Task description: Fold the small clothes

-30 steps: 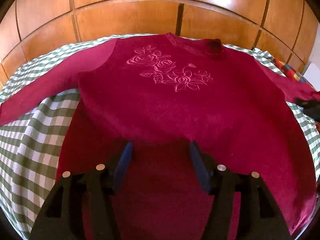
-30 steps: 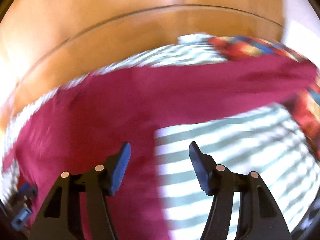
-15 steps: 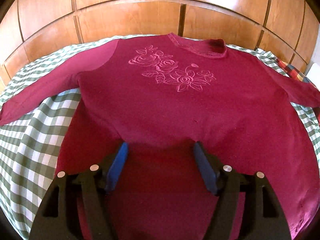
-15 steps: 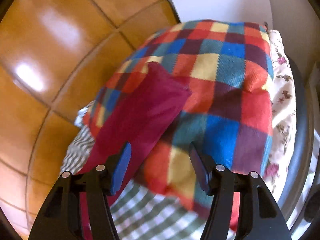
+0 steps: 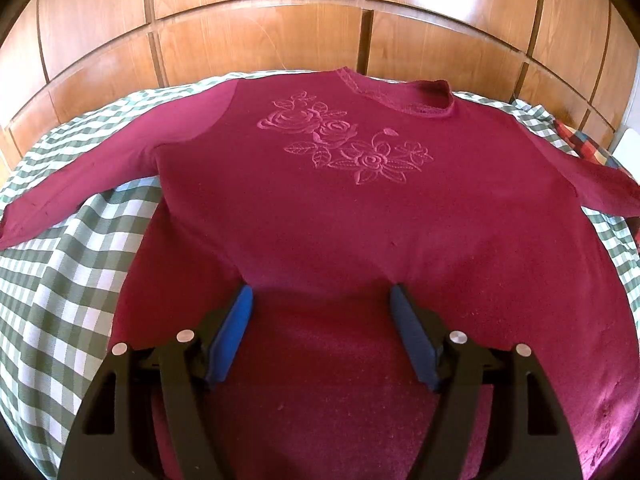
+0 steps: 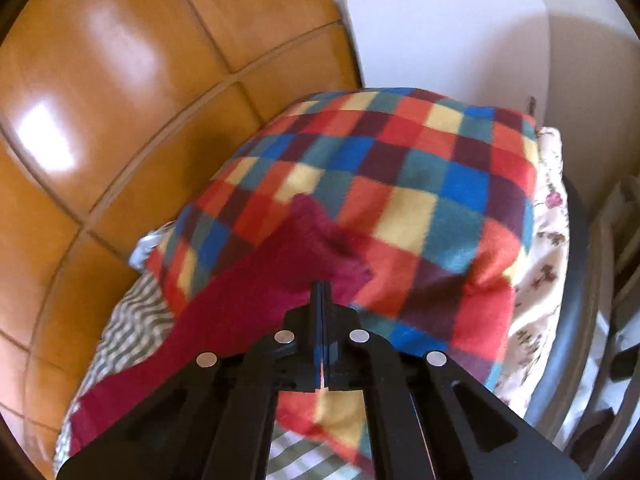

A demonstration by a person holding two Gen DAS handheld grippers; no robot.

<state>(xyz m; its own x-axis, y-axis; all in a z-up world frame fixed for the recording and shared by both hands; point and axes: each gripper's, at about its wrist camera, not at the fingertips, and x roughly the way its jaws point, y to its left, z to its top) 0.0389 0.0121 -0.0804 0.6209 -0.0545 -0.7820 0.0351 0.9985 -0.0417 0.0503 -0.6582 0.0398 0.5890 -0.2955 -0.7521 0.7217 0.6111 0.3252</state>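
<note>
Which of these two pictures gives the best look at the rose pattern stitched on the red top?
The left wrist view. There the embroidered roses sit in plain sight on the chest of the red top, spread flat on the checked cloth. The right wrist view shows only a sleeve lying on a colourful checked blanket, and no roses.

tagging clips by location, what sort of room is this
Probably a bedroom at home. The maroon sweater lies spread on a green checked sheet like a bed's, a patchwork blanket is piled at one end, and wooden wardrobe-style panels stand close behind.
</note>
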